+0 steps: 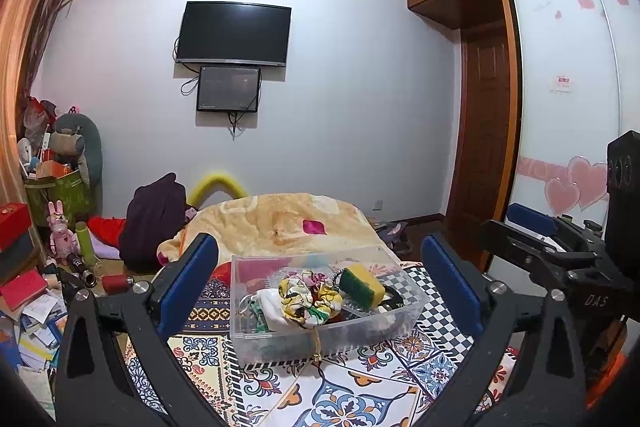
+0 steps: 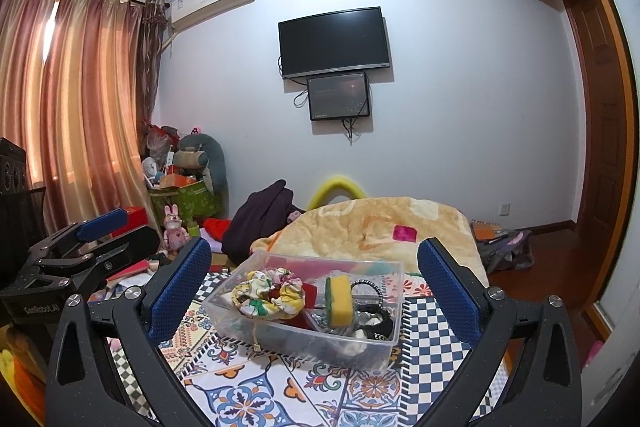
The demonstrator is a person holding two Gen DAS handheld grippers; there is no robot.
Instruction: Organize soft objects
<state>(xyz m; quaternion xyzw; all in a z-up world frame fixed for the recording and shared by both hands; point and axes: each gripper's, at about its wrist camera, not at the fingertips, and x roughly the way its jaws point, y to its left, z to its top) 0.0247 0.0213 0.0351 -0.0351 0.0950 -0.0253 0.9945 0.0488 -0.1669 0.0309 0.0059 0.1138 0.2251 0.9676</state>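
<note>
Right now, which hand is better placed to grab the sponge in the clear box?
Probably right: the sponge stands upright, nearer the middle of its open fingers; from the left gripper it sits off right.

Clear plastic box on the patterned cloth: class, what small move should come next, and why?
Probably ease the right gripper forward to the sponge. Both grippers are open and empty, and the sponge stands atop the clutter in the clear box, beside the floral scrunchie, easy to pinch.

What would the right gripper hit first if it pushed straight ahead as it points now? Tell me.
Most likely the clear plastic bin on the patterned cloth. The right gripper is open and empty, with the bin's near wall centred between its blue pads. The yellow floral scrunchie lies behind that wall. Depth is uncertain.
</note>
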